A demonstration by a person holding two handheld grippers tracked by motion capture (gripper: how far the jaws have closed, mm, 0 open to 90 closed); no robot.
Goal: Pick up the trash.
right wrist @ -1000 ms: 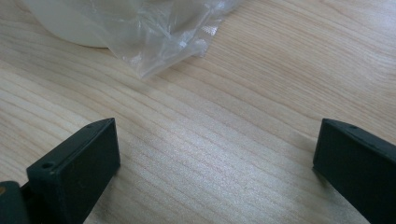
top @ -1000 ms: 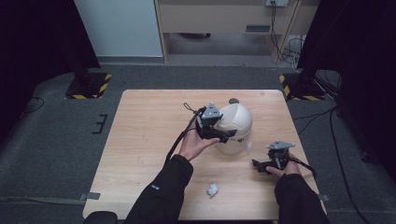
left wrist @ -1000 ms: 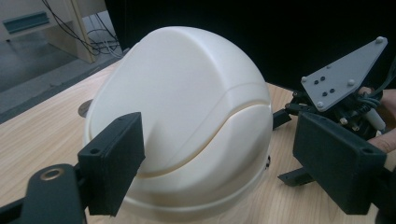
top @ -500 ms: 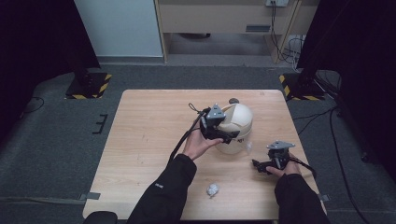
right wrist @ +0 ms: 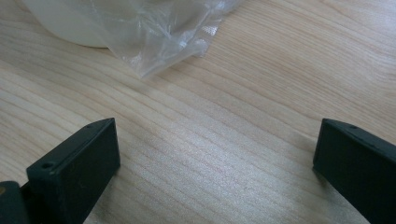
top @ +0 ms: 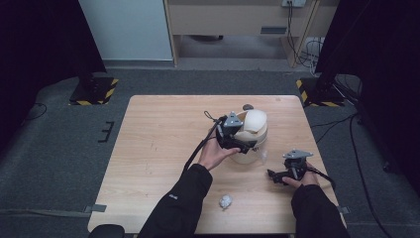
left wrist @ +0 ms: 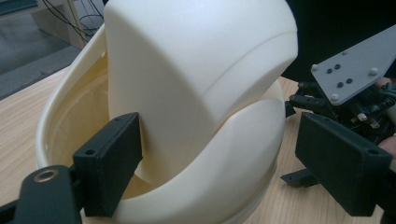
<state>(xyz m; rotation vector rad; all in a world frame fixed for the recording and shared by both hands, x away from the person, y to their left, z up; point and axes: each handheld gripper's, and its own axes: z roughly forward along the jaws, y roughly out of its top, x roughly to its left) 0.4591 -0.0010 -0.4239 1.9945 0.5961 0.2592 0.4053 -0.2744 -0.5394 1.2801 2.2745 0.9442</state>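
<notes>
A cream bin (top: 250, 151) with a swing lid (top: 255, 121) stands right of the table's middle. My left gripper (top: 243, 144) is at its near side, open. In the left gripper view it (left wrist: 229, 158) straddles the bin's wall (left wrist: 219, 154): one jaw sits inside the opening beside the tilted lid (left wrist: 196, 60), the other outside. My right gripper (top: 275, 176) rests low on the table to the bin's right, open; its jaws (right wrist: 215, 163) stand wide over bare wood. A clear plastic bag (right wrist: 154, 32) lies just ahead of them, against the bin's base.
A crumpled white paper ball (top: 225, 201) lies near the wooden table's front edge (top: 213, 229). A small dark object (top: 247, 106) sits behind the bin. The right gripper's grey plate (left wrist: 348, 74) shows past the bin. Bare wood spreads across the table's left half.
My left gripper has shifted slightly right, onto the bin, and the lid now sits more tilted. The right gripper has stayed in place.
</notes>
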